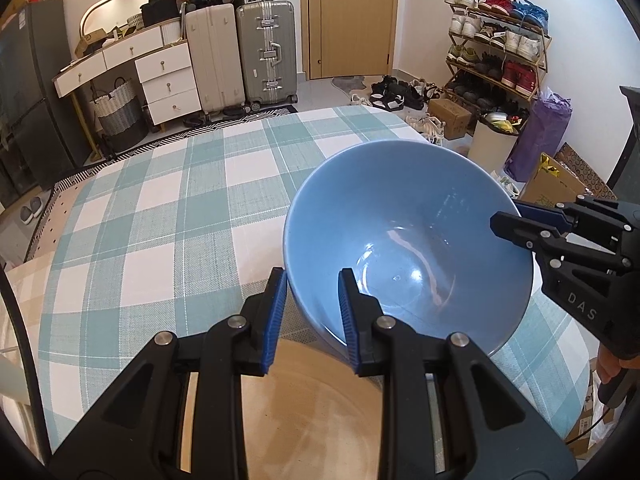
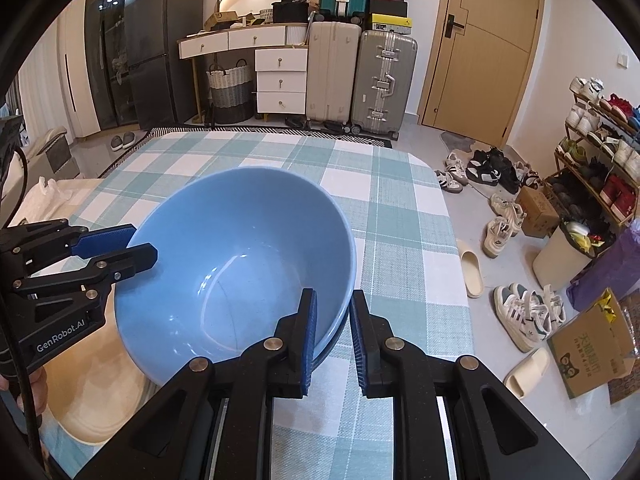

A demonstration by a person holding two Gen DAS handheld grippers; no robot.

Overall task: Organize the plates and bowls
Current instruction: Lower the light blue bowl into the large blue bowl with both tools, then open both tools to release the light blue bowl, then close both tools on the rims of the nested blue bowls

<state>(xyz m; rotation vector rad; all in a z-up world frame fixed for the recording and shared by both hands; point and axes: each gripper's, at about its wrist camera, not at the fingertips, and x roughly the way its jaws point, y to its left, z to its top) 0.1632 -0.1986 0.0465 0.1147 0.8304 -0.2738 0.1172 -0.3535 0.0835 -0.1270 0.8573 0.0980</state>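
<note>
A large blue bowl [image 1: 400, 240] [image 2: 240, 248] is held tilted just above the checked tablecloth, gripped at opposite sides of its rim. My left gripper [image 1: 312, 276] [image 2: 140, 244] is shut on the near-left rim, one pad inside and one outside the wall. On the right side of the rim my right gripper [image 1: 504, 224] [image 2: 332, 296] is clamped the same way. A beige plate [image 1: 312, 400] [image 2: 92, 392] lies on the table under the bowl's near-left edge, partly hidden by the bowl and the left gripper.
The table [image 1: 160, 200] [image 2: 400, 240] carries a teal and white checked cloth. Beyond it stand suitcases [image 1: 264, 52] [image 2: 380, 80], white drawers [image 1: 168, 80] and a door [image 1: 348, 20]. A shoe rack [image 1: 496, 48] and loose shoes [image 2: 520, 312] line the floor on the right.
</note>
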